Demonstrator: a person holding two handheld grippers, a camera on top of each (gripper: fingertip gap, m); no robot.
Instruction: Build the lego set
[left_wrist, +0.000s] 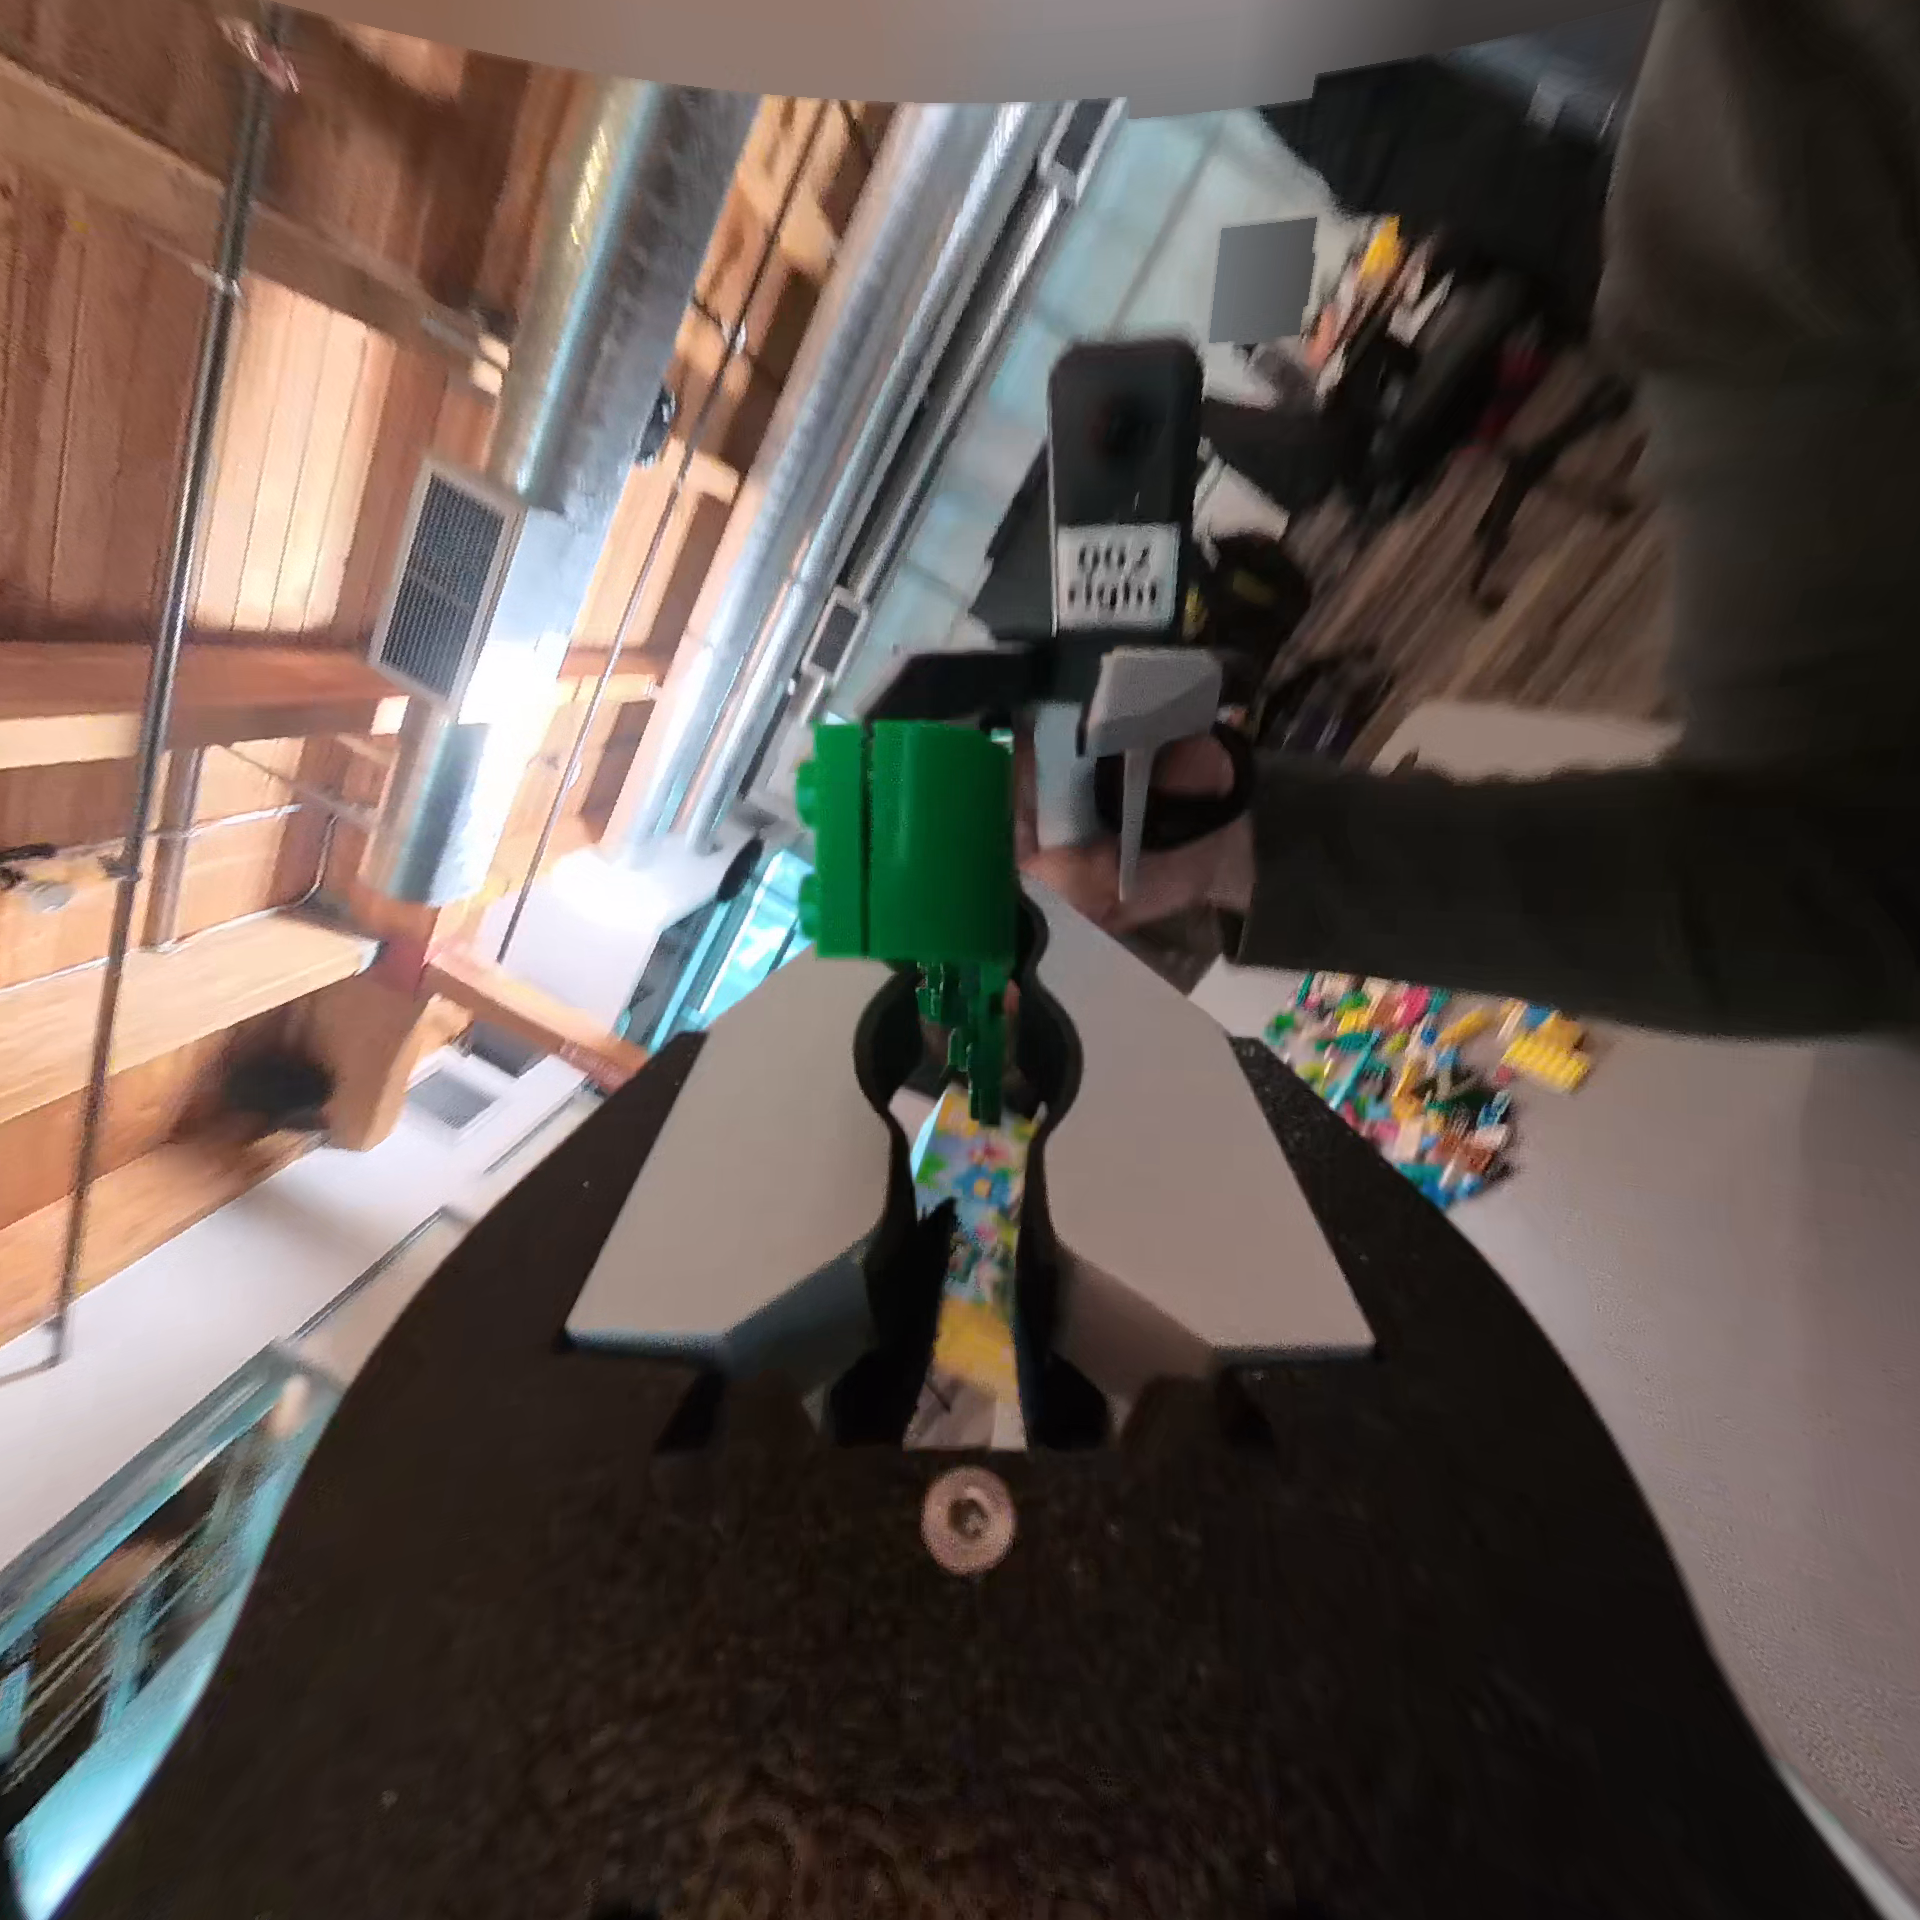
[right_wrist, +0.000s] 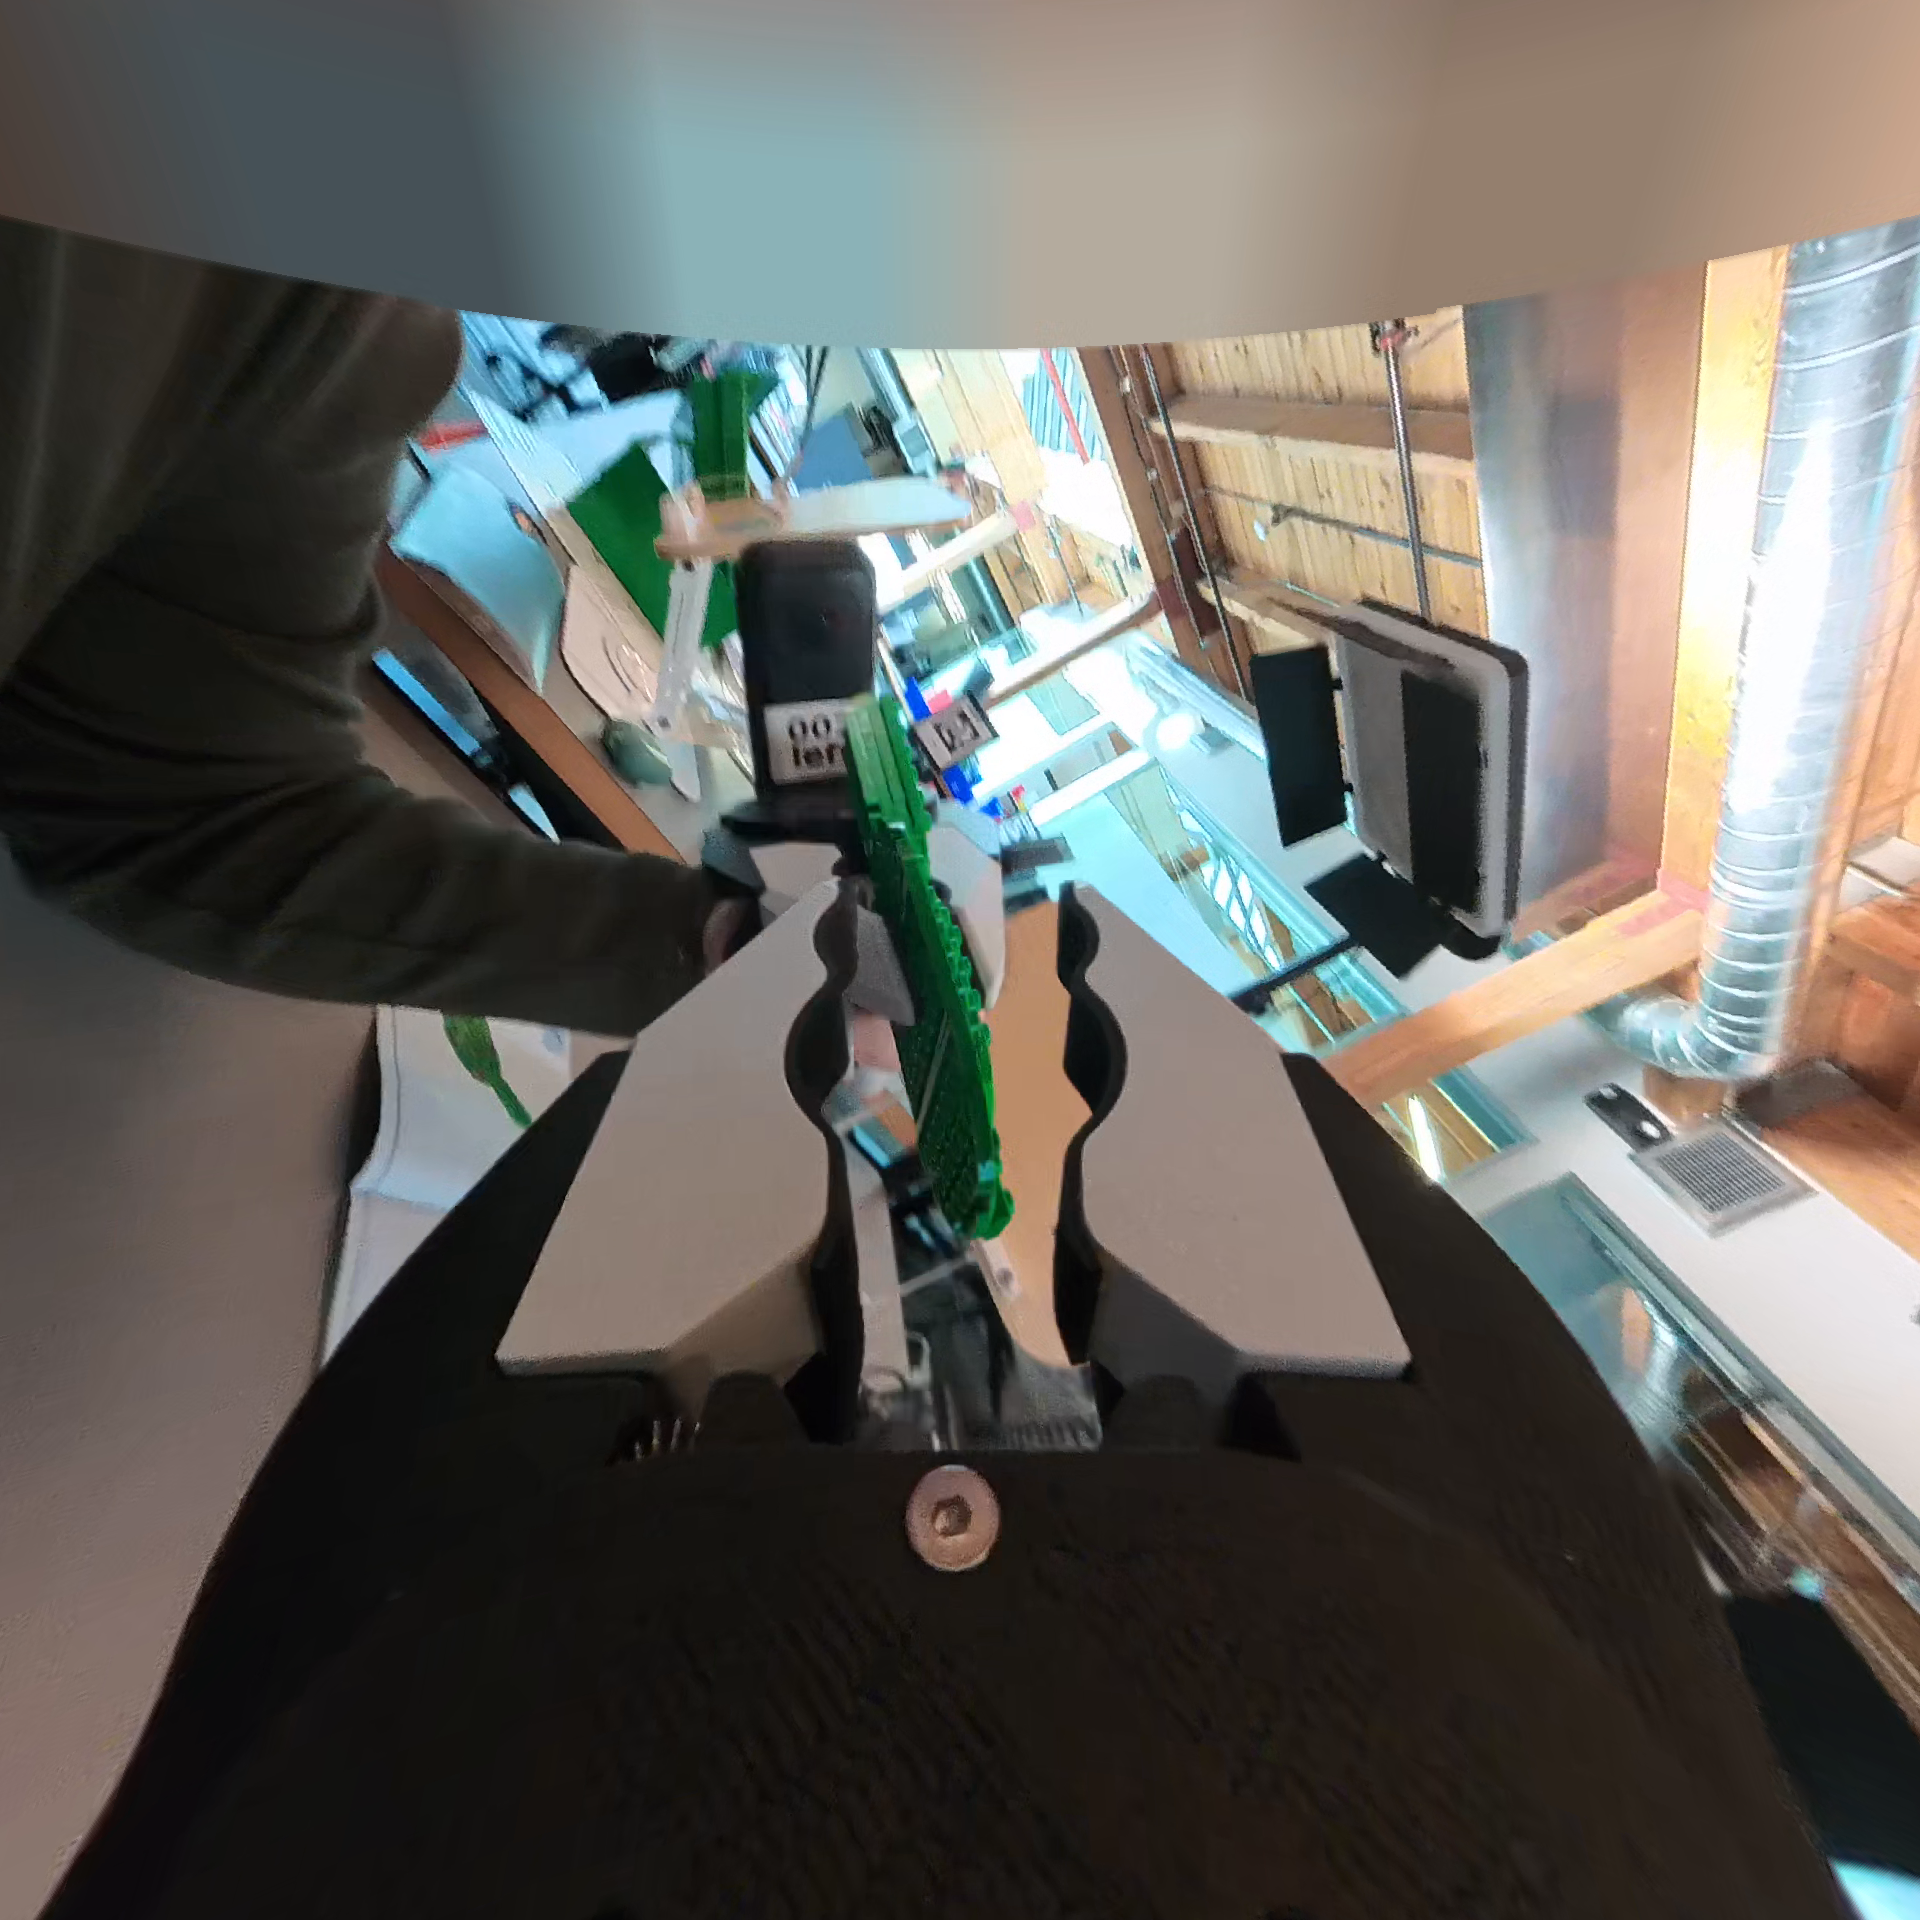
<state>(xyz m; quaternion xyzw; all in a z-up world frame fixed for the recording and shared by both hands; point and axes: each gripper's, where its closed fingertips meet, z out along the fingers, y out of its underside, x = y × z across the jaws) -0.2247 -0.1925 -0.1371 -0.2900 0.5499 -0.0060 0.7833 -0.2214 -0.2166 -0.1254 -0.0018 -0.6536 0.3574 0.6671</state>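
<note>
My left gripper is shut on a green Lego plate, seen edge-on and held up in the air. Green bricks sit on the plate's far end. In the right wrist view the same studded green plate stands on edge between my right gripper's fingers, and the left gripper clamps its far end. My right gripper is open, with its jaws apart on either side of the plate. It also shows in the left wrist view, just beyond the green bricks.
A pile of loose coloured bricks lies on the white table at the right. A colourful instruction booklet shows through the left finger gap. A person's dark sleeve reaches in. Wooden ceiling and ducts fill the background. The tips of both grippers are at nearly the same place.
</note>
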